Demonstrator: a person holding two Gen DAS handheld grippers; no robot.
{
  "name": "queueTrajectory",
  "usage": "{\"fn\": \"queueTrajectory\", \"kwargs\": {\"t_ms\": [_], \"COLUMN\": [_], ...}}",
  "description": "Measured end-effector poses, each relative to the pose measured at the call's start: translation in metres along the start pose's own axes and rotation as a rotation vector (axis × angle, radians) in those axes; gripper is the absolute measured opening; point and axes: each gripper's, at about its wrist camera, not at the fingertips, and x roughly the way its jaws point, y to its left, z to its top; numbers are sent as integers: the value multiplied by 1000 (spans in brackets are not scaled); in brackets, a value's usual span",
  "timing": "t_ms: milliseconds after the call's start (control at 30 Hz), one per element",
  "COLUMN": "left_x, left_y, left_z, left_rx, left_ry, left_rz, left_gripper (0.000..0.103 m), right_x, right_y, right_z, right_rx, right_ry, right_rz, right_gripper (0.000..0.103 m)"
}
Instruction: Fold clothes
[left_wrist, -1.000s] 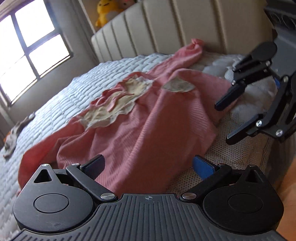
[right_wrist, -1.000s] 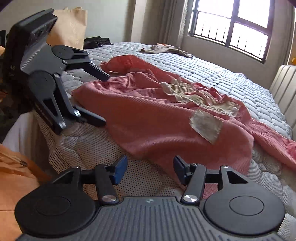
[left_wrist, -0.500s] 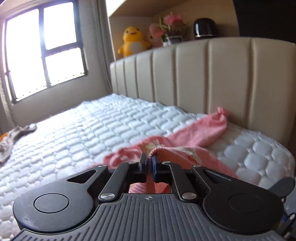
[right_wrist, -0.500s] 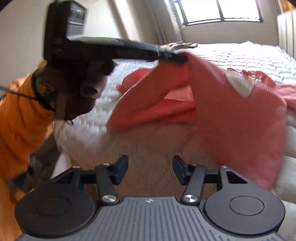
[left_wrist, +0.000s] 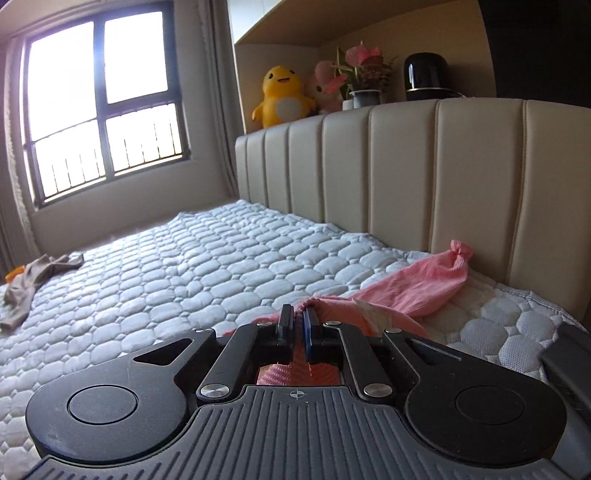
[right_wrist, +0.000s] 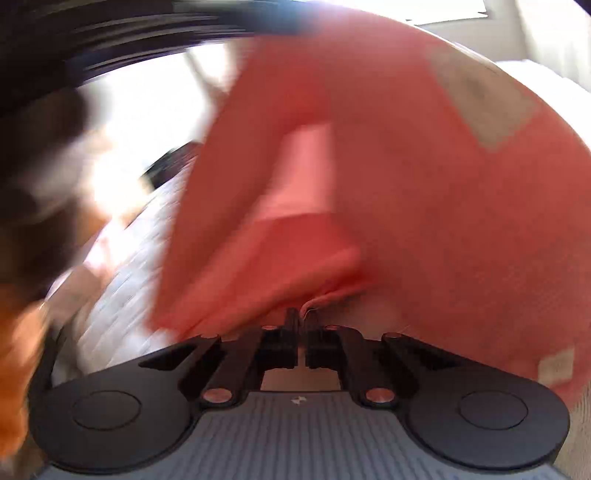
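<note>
Fabric fills most of what your right gripper (right_wrist: 301, 321) sees: the pink garment (right_wrist: 424, 206) hangs in a broad sheet right in front of the lens, with a pale square patch (right_wrist: 484, 99) near its upper right, and the whole view is smeared with motion blur. Your right fingers are pressed nearly together with a thin edge of that cloth pinched between the pads. Your left gripper (left_wrist: 298, 325) is in the same state, its fingers drawn narrow around a fold of the garment (left_wrist: 413, 291), with more pink cloth showing behind the pads, close to the camera. From there the garment trails away to the right across the quilted mattress (left_wrist: 192, 266), and one knotted end (left_wrist: 460, 253) lies near the padded headboard (left_wrist: 406, 170), though you cannot tell whether it touches. A crumpled grey-brown cloth (left_wrist: 33, 277) lies well apart near the far left edge of the bed, under the window (left_wrist: 103, 107). On the ledge above the headboard stand a yellow plush duck (left_wrist: 282, 98), a potted pink plant (left_wrist: 364, 77) and a black domed object (left_wrist: 426, 75).
</note>
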Motion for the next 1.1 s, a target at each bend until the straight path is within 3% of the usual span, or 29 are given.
{"fn": "queueTrajectory", "kwargs": {"t_ms": [167, 233, 367, 467, 533, 567, 633, 767, 867, 933, 1000, 1033, 1067, 1100], "left_x": [5, 6, 11, 4, 1, 1, 3, 8, 9, 9, 7, 5, 4, 2], "left_y": [-2, -3, -4, -4, -3, -3, -3, -5, -7, -8, -8, -7, -6, -5], "left_z": [-3, -4, -3, -2, -2, -2, -1, 1, 2, 3, 3, 3, 2, 2], "left_rx": [-11, -15, -32, -23, -21, -20, -26, -35, -26, -26, -25, -23, -23, -22], "left_ry": [4, 5, 10, 4, 2, 1, -4, -12, -12, -10, -8, -7, -7, -6], "left_rz": [-12, -16, -5, 3, 5, 4, 2, -9, -13, -11, -5, -1, 4, 8], "left_gripper": [6, 6, 6, 6, 6, 6, 6, 6, 6, 6, 6, 7, 7, 7], "right_x": [-38, -49, -57, -53, -64, -73, -93, -115, -112, -101, -91, -84, -75, -69], "right_y": [15, 14, 9, -5, -3, -2, 0, 14, 38, 47, 50, 45, 33, 27], "right_z": [-34, -44, -44, -27, -21, -20, -23, -49, -81, -88, -84, -81, -77, -73], "right_rx": [-89, -108, -118, -158, -301, -370, -437, -531, -706, -799, -819, -830, -849, -858], "right_ry": [164, 159, 60, -23, -120, -151, -150, -51, -1, -18, -21, -7, 8, 12], "right_rz": [85, 60, -69, -259, -497, -571, -585, -466, -498, -543, -548, -538, -530, -536], "right_gripper": [4, 5, 5, 5, 5, 5, 5, 5, 6, 14, 45, 48, 44, 12]}}
